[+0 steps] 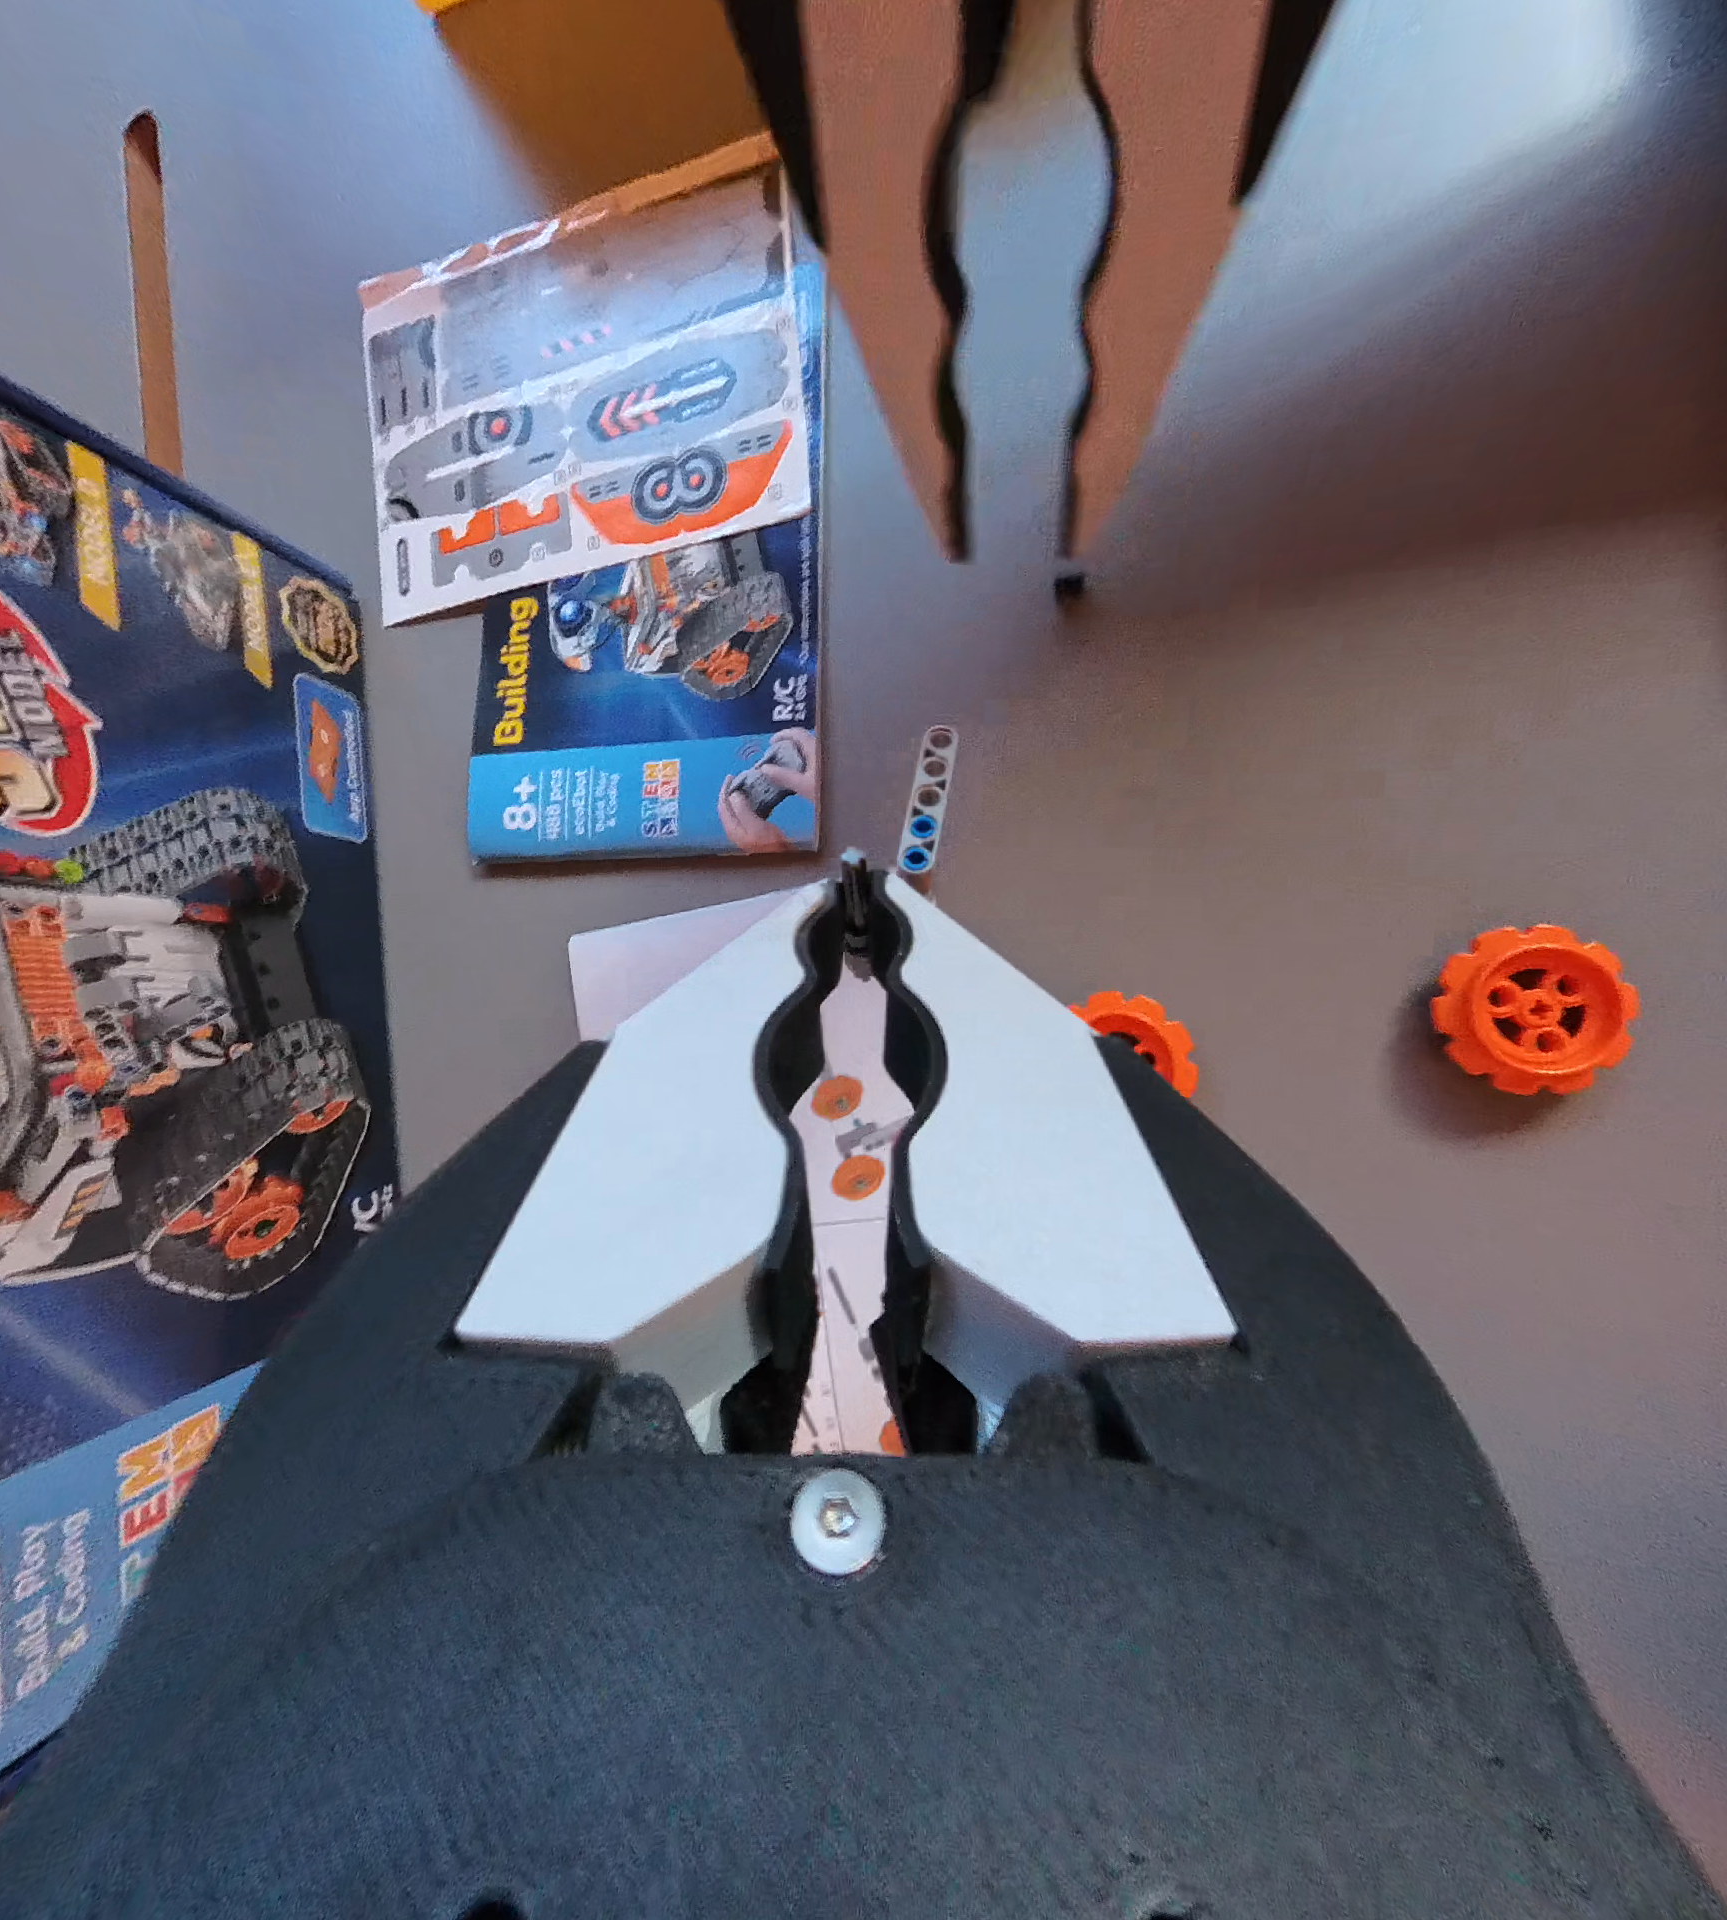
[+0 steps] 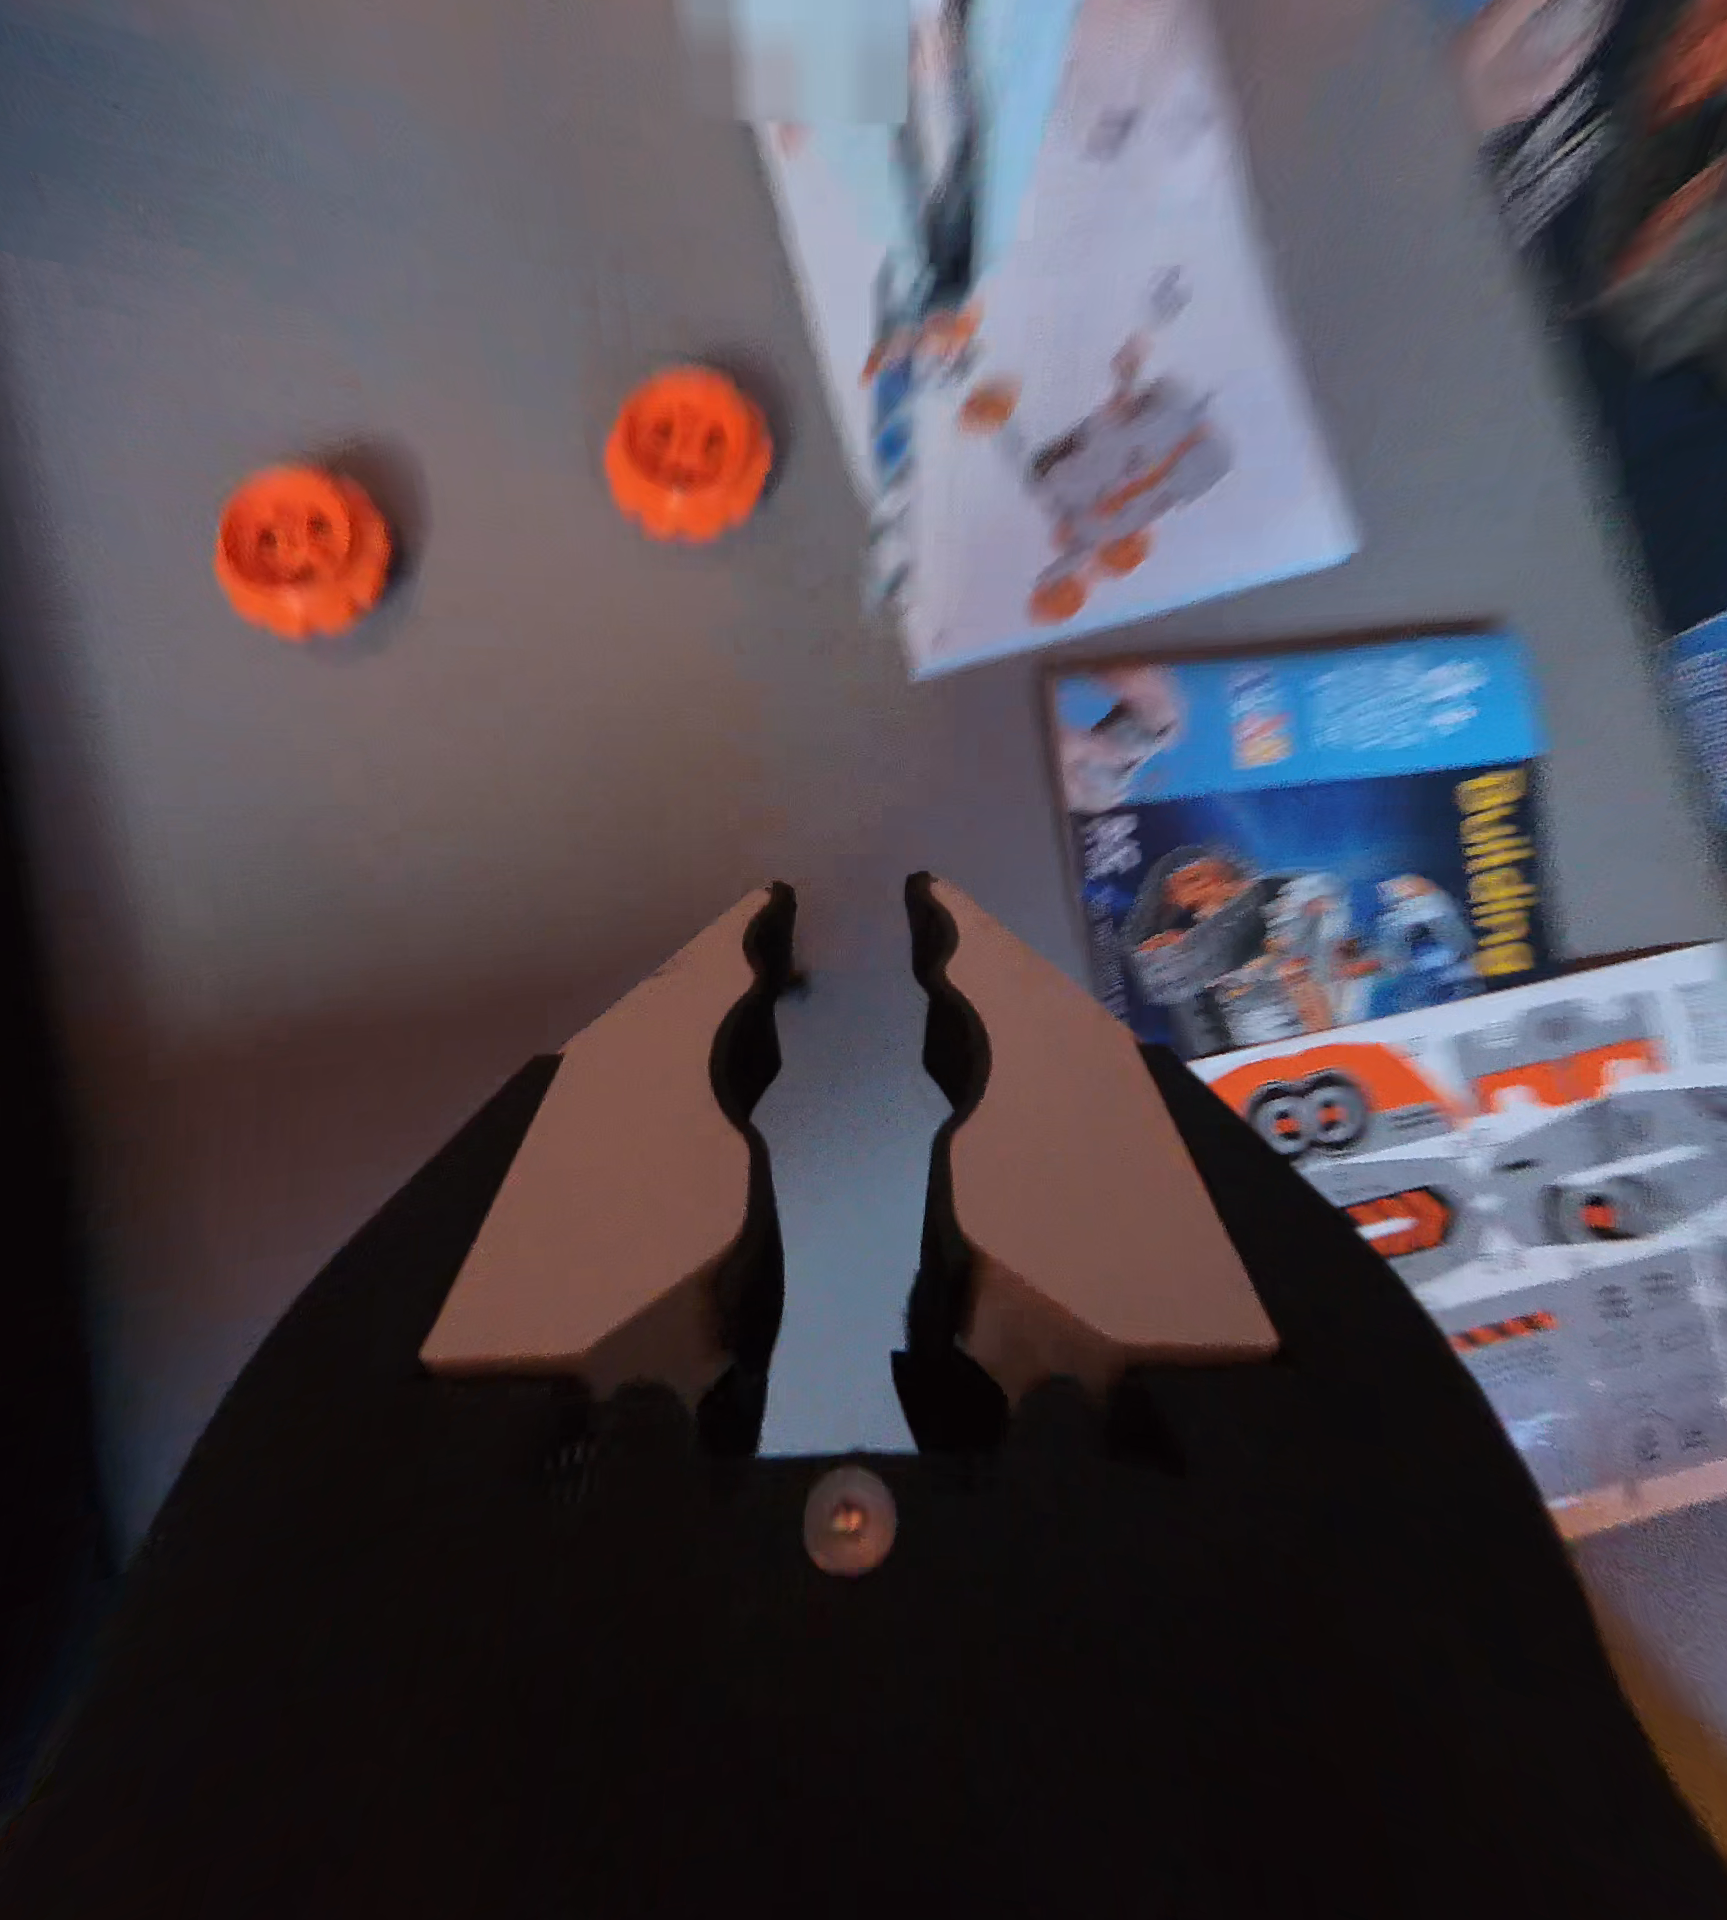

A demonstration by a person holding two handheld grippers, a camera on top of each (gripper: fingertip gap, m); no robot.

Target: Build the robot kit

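Note:
My left gripper (image 1: pixel 854 883) is shut on a small dark pin (image 1: pixel 854 914) with a pale tip, held just above an open white instruction page (image 1: pixel 630 966). Just past its tips lies a grey holed beam (image 1: pixel 930 795) with two blue pins in it. My right gripper (image 2: pixel 843 894) is open and empty over the bare grey table (image 2: pixel 423 831); it also shows in the left wrist view (image 1: pixel 1015 556), coming down from the top. A small black piece (image 1: pixel 1070 582) lies by one of its fingertips. Two orange toothed wheels (image 1: pixel 1534 1008) (image 1: pixel 1145 1034) lie to the right of my left gripper.
A large blue toy box (image 1: pixel 111 831) lies at the left. A blue booklet (image 1: pixel 651 727) with a sticker sheet (image 1: pixel 589 416) on it lies beyond my left gripper, with a cardboard box (image 1: pixel 610 94) behind. The right wrist view is blurred and shows both wheels (image 2: pixel 303 551) (image 2: pixel 687 452). The tips of one gripper are about 9 cm away from the tips of the other.

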